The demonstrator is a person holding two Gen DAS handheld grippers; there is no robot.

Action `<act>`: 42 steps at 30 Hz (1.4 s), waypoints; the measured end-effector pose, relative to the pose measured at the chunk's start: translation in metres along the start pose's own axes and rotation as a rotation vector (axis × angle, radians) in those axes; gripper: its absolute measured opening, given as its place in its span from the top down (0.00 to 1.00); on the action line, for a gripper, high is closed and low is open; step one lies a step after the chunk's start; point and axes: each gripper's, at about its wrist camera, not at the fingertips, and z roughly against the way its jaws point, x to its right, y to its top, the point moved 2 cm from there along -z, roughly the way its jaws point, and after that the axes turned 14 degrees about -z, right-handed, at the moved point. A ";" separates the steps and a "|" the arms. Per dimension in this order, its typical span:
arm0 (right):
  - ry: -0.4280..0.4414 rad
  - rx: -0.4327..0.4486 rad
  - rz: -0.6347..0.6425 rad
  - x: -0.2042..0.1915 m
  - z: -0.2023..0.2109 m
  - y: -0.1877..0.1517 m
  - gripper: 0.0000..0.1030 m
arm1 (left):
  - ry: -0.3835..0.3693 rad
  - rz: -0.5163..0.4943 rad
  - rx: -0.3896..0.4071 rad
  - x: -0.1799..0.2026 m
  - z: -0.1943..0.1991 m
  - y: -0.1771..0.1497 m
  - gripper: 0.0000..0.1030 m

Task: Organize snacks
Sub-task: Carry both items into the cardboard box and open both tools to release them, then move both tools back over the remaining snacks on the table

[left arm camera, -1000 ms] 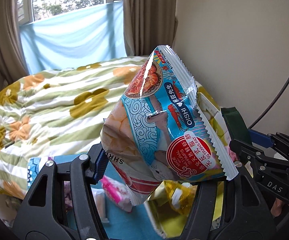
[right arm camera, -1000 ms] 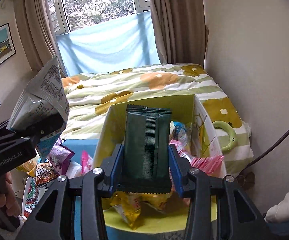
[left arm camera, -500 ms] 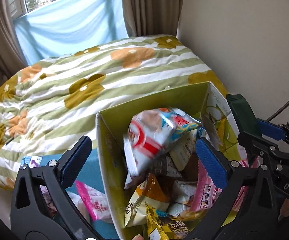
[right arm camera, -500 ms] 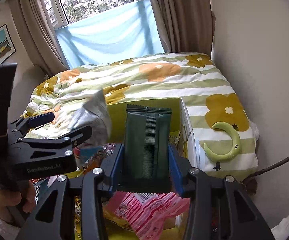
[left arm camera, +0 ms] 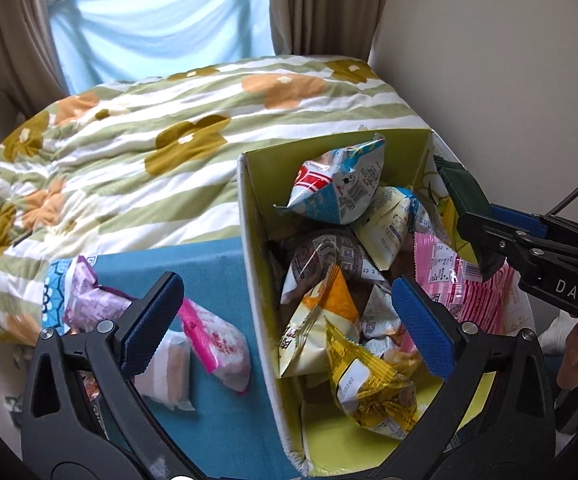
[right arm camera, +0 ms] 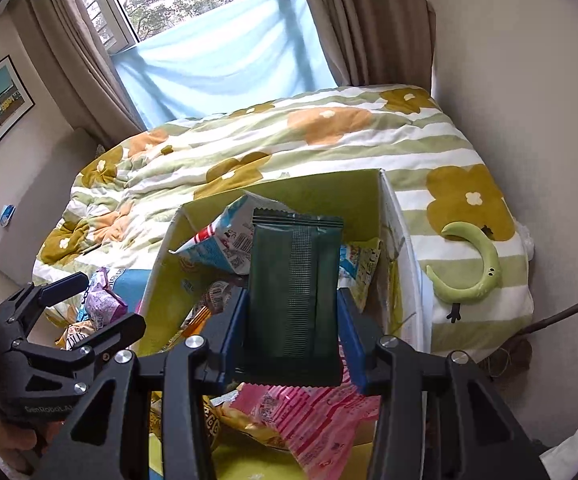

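Note:
A yellow-green box (left arm camera: 329, 148) holds several snack packets. On top at the back lies a blue, white and red shrimp-chip bag (left arm camera: 337, 184), apart from both grippers. My left gripper (left arm camera: 285, 284) stands wide open over the box's left wall with nothing between its fingers. Over the box's right side my right gripper (right arm camera: 293, 296) is shut on an upright dark green packet (right arm camera: 295, 248). In the left wrist view the right gripper (left arm camera: 473, 216) and its green packet (left arm camera: 463, 188) show at the right edge. A pink-and-white packet (left arm camera: 217, 340) and a purple packet (left arm camera: 89, 300) lie on the blue surface (left arm camera: 209, 264) left of the box.
A bed with a striped floral duvet (left arm camera: 169, 120) lies behind the box. On the duvet to the right of the box rests a green crescent toy (right arm camera: 477, 268). A wall and a dark cable (right arm camera: 561, 312) close off the right side.
My left gripper opened and let go of the shrimp-chip bag, which fell into the box and settled at the back. The right gripper moved over the box with the green packet.

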 end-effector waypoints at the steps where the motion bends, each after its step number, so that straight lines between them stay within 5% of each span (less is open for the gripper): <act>1: 0.004 -0.008 0.008 -0.004 -0.003 -0.002 0.61 | 0.003 0.011 -0.002 -0.005 0.001 -0.002 0.00; 9: 0.062 -0.031 -0.036 -0.017 -0.020 -0.009 0.54 | 0.029 0.058 -0.008 -0.024 0.014 -0.025 0.00; 11: 0.056 -0.027 -0.050 -0.017 -0.021 -0.011 0.13 | 0.035 0.064 -0.008 -0.026 0.017 -0.030 0.00; 13: 0.060 0.007 -0.042 -0.016 -0.015 -0.015 0.01 | 0.035 0.074 -0.012 -0.029 0.020 -0.038 0.00; 19: 0.060 0.065 -0.001 -0.012 0.000 -0.028 0.01 | 0.034 0.115 -0.019 -0.032 0.026 -0.060 0.00; 31: 0.060 0.036 0.083 -0.016 0.019 -0.033 0.01 | 0.106 0.205 0.031 -0.040 0.070 -0.084 0.00; 42: 0.073 0.133 0.109 -0.048 0.055 -0.041 0.01 | 0.184 0.311 0.058 -0.105 0.117 -0.137 0.00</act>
